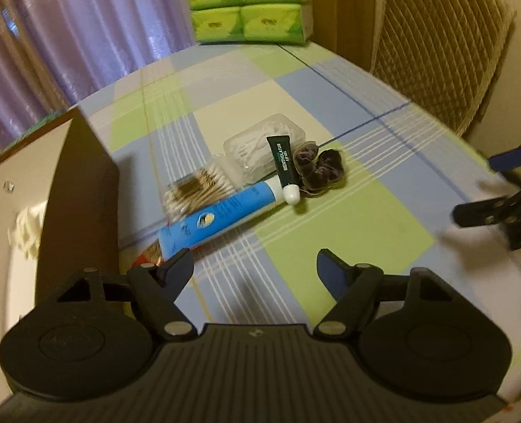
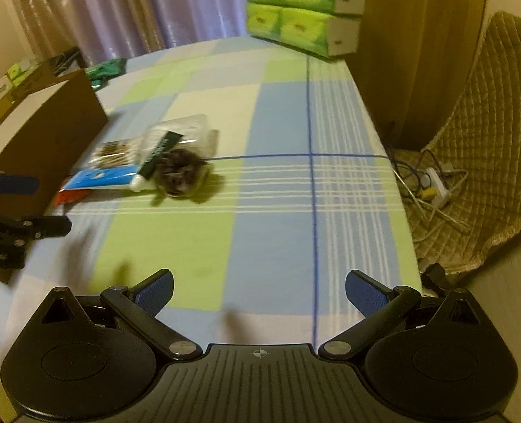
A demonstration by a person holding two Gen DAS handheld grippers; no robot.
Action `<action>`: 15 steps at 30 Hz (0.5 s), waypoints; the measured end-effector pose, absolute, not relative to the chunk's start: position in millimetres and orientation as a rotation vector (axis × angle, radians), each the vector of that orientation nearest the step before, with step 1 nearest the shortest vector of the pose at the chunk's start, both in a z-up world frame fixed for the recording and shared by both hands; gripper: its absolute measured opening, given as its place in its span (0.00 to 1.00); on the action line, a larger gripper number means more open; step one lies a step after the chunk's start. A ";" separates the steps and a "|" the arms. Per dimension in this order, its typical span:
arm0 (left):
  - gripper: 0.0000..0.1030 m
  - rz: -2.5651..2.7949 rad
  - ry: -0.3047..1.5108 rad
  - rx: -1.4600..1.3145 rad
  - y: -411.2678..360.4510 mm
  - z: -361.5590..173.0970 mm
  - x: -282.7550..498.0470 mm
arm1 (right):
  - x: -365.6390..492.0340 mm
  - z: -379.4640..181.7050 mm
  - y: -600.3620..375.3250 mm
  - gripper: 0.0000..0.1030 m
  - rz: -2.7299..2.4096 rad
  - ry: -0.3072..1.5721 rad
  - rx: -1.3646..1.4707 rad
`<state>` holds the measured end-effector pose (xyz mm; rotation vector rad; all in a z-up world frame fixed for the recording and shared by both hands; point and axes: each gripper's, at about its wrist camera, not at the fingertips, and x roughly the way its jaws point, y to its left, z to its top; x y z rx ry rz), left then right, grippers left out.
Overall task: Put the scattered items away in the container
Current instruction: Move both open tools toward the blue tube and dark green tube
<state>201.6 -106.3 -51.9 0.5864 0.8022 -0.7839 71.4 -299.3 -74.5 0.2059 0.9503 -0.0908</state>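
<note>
Checked cloth (image 1: 331, 218) carries a blue tube (image 1: 221, 216), a dark lip-gel tube (image 1: 283, 162) and a cotton-swab pack (image 1: 200, 190) beside the cardboard box (image 1: 80, 190); left gripper (image 1: 255, 269) gapes empty. Right wrist view blurs that pile; right gripper (image 2: 258, 290) hangs spread, empty.

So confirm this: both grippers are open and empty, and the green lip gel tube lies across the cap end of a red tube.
Not quite. The left wrist view shows the lip gel tube lying across the cap end of a blue tube, not red. Both the left gripper and right gripper are open and empty.
</note>
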 end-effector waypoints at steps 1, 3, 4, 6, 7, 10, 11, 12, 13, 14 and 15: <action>0.72 -0.787 0.798 0.607 -111.5 -56.0 205.5 | 73.0 -76.5 -303.1 0.98 -0.096 0.956 0.207; 0.68 -0.800 0.801 0.640 -121.9 -64.3 214.4 | 76.7 -79.7 -308.7 0.98 -0.106 0.965 0.213; 0.65 -0.804 0.804 0.652 -125.9 -67.9 218.3 | 78.5 -81.5 -312.2 0.98 -0.111 0.971 0.217; 0.64 -0.813 0.799 0.686 -134.2 -76.6 225.7 | 82.1 -84.6 -317.3 0.98 -0.122 0.977 0.229; 0.61 -0.814 0.795 0.707 -138.2 -80.9 228.9 | 83.8 -85.8 -319.2 0.98 -0.126 0.980 0.235; 0.60 -0.828 0.792 0.759 -148.6 -92.0 237.3 | 89.0 -88.9 -325.5 0.98 -0.137 0.987 0.253; 0.60 -0.834 0.792 0.773 -151.6 -95.2 240.1 | 90.8 -89.7 -326.8 0.98 -0.139 0.989 0.256; 0.60 -0.840 0.789 0.782 -153.8 -97.7 242.0 | 92.2 -90.2 -327.8 0.98 -0.141 0.991 0.257; 0.60 -0.846 0.788 0.790 -156.2 -100.1 244.3 | 93.6 -90.8 -328.8 0.98 -0.142 0.992 0.259; 0.60 -0.848 0.791 0.794 -158.1 -101.7 246.7 | 95.0 -91.2 -329.9 0.98 -0.144 0.993 0.262; 0.60 -0.852 0.800 0.792 -160.1 -103.2 249.4 | 96.3 -92.0 -330.2 0.98 -0.146 0.993 0.264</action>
